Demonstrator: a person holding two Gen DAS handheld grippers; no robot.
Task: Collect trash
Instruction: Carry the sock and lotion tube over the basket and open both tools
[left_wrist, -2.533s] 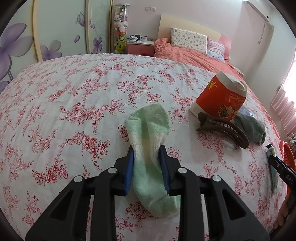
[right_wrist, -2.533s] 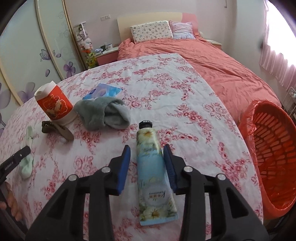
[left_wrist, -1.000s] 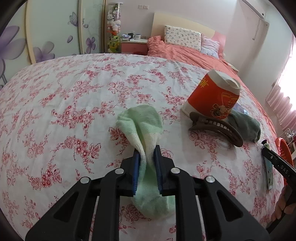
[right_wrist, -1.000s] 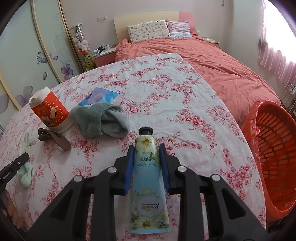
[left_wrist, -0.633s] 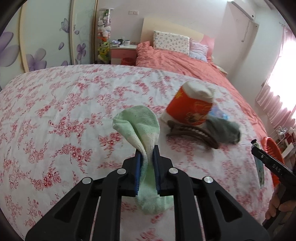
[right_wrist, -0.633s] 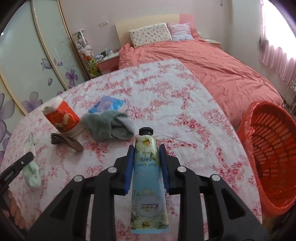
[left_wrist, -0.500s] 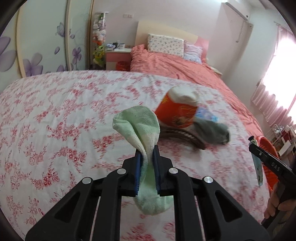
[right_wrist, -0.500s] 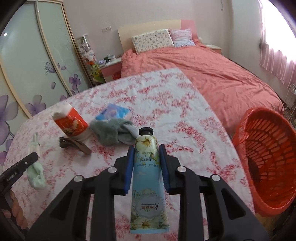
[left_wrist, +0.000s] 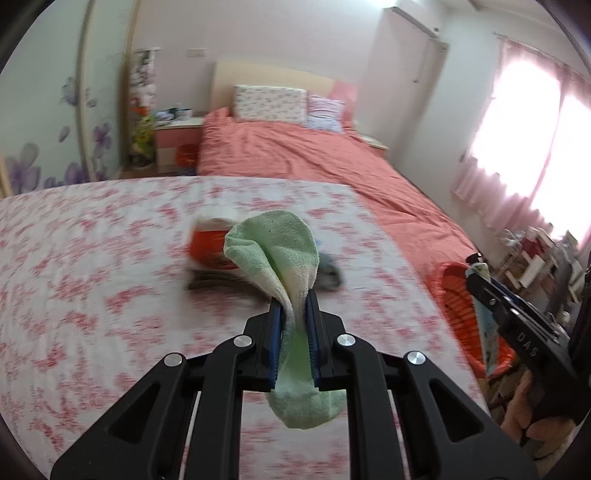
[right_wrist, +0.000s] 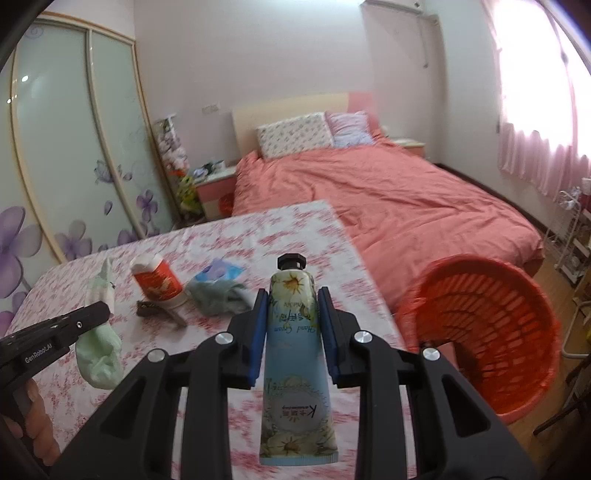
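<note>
Left tool (left_wrist: 293, 314) clenches green sock (left_wrist: 280, 251); right tool (right_wrist: 291, 314) clenches cream tube (right_wrist: 293, 354); floral tablecloth (left_wrist: 92, 258) below.

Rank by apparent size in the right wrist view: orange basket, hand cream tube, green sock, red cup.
1. orange basket
2. hand cream tube, inflated by nearness to the camera
3. green sock
4. red cup

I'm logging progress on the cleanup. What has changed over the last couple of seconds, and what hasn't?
Both grippers closed and lifted off the floral table: the left gripper clamped the green sock, the right gripper clamped the hand cream tube, and both swung toward the orange basket. The red cup, hair clip and grey sock stayed on the table.
</note>
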